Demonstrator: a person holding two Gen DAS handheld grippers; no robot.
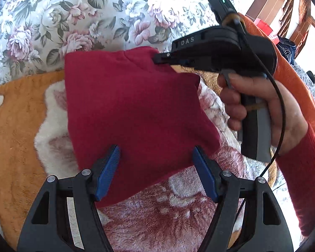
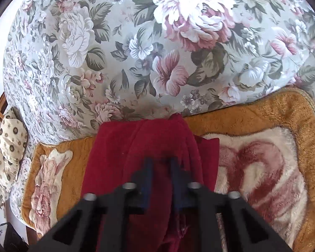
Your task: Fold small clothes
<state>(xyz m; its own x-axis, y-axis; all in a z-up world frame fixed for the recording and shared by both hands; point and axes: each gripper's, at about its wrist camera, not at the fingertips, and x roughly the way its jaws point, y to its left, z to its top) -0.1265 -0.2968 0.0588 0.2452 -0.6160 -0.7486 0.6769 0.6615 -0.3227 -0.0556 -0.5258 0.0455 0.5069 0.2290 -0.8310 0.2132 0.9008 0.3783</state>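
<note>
Red garment (folded), right tongs pinching its corner, left tongs wide open above it.

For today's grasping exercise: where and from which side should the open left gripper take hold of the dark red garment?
Grip the red garment at its near corner, coming in low from the near side. That edge already lies between the open left gripper blue pads, opposite the far corner held by the right gripper.
</note>
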